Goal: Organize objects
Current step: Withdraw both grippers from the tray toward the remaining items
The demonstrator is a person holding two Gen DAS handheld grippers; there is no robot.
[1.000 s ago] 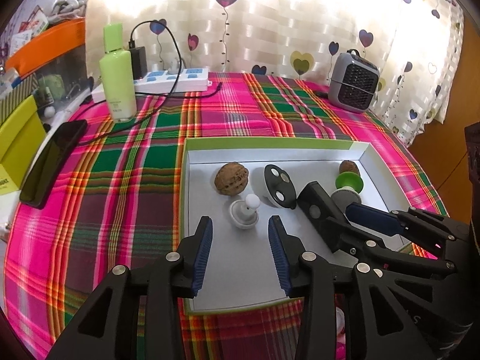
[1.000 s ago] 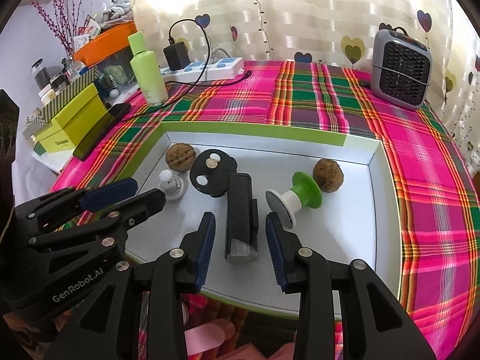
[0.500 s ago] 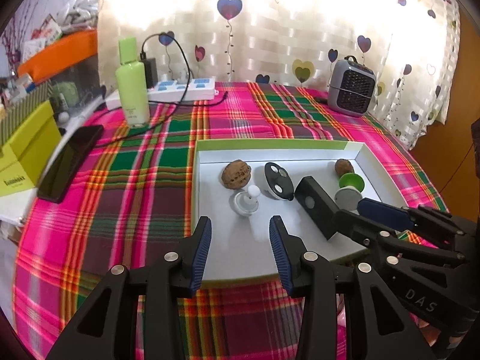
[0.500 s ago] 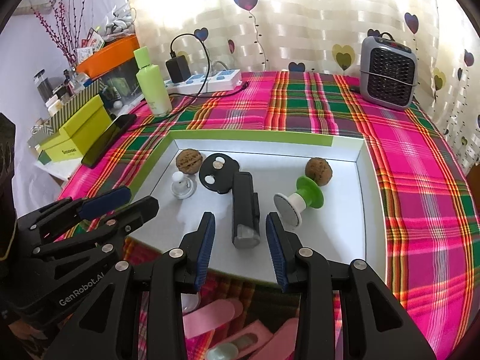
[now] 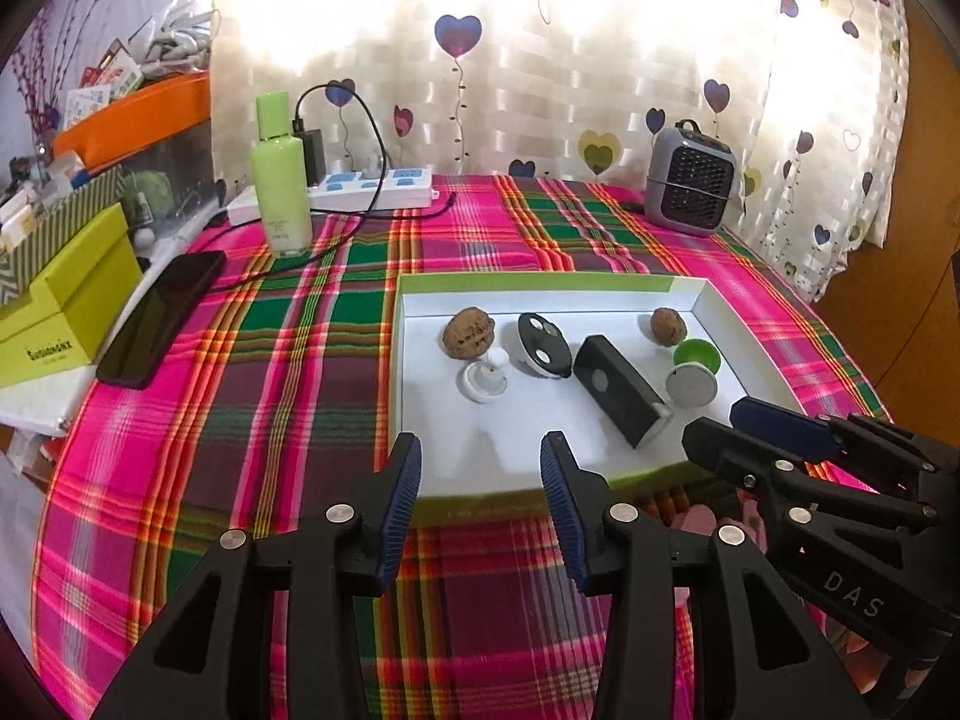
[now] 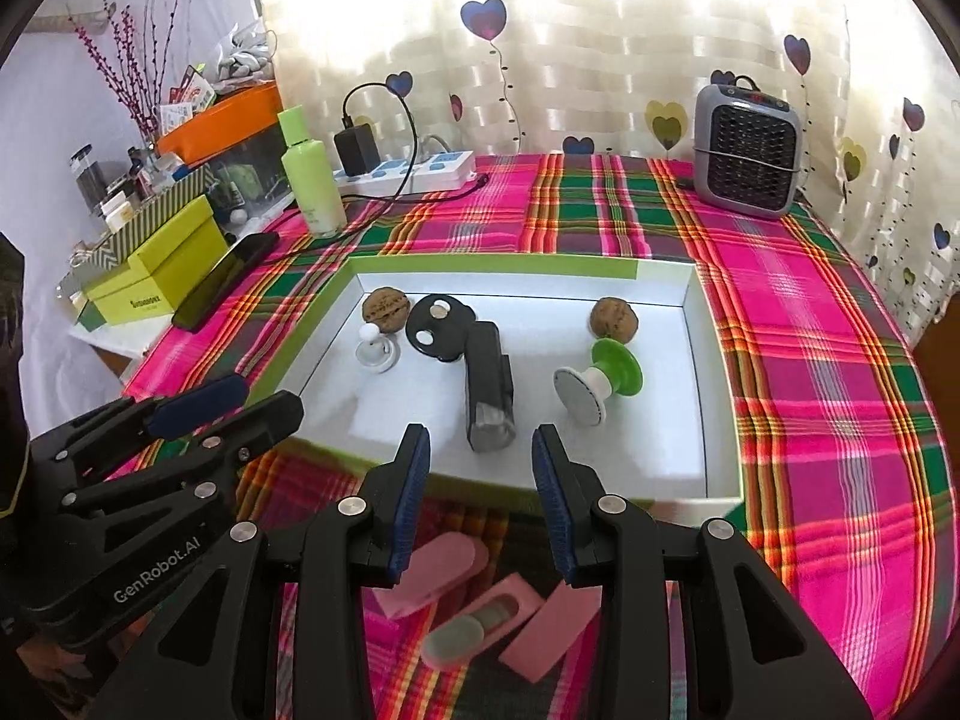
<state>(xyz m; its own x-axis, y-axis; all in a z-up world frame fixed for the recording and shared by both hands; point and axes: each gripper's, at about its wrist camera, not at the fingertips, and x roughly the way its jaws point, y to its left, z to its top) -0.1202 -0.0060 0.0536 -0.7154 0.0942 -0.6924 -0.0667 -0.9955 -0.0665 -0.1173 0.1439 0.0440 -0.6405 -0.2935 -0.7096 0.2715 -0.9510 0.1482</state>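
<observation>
Heart-patterned curtains hang behind a desk (image 6: 810, 324) covered in a pink and green plaid cloth. On it lies a shallow white tray (image 6: 714, 396) with a green rim. Inside the tray are two walnuts, one (image 6: 387, 310) at the back left and one (image 6: 613, 318) at the back right, a small white knob (image 6: 375, 351), a black round piece (image 6: 435, 330) with white dots touching a black block (image 6: 489, 393), and a green and white spool (image 6: 597, 384) tipped on its side. Near the desk's front edge, outside the tray, lie pink pieces (image 6: 480, 600), one holding a grey-green disc. The left tongs (image 5: 480, 492) and right tongs (image 6: 480, 480) both hang above the tray's front rim, jaws parted and empty, touching nothing. At the back stand a green bottle (image 5: 281, 180), a power strip (image 5: 372, 192) and a small grey heater (image 6: 747, 150); a dark phone (image 5: 162, 312) lies at the left. No item is in hand, so the next step is probably picking one up. The black block lies straight ahead of the right tongs; closing across its narrow sides would likely hold best. The round walnuts may roll, so they need a centred, gentle squeeze.
</observation>
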